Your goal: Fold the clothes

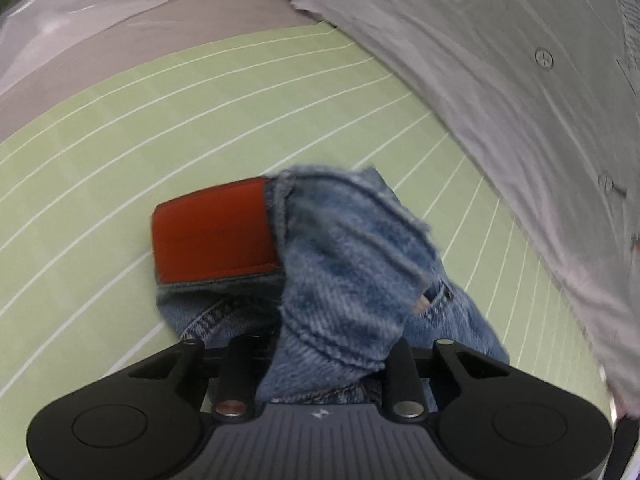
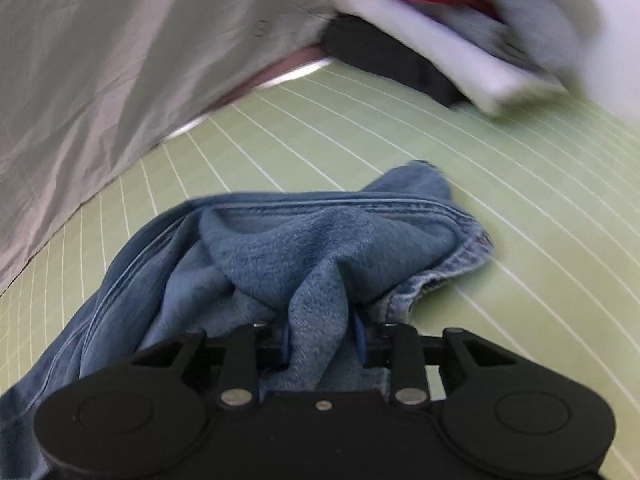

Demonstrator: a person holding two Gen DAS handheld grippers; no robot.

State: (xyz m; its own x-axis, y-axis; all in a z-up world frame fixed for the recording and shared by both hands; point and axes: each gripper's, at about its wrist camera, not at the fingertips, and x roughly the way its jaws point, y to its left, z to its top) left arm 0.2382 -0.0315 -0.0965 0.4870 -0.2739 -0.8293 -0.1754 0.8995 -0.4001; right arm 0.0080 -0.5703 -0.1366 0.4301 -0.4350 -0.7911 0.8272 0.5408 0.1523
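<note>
A blue denim garment (image 1: 352, 264) is bunched between the fingers of my left gripper (image 1: 320, 356), which is shut on it; an orange-red pad (image 1: 212, 236) shows beside the cloth. In the right wrist view my right gripper (image 2: 324, 344) is shut on another part of the blue denim (image 2: 280, 248), which trails down to the left over the green mat. The fingertips of both grippers are hidden by the cloth.
A green cutting mat (image 1: 120, 168) with white grid lines covers the table. A pale grey buttoned shirt (image 1: 500, 60) lies at the mat's far side, also in the right wrist view (image 2: 100, 60). A gloved hand on a black gripper (image 2: 460, 40) shows blurred at top right.
</note>
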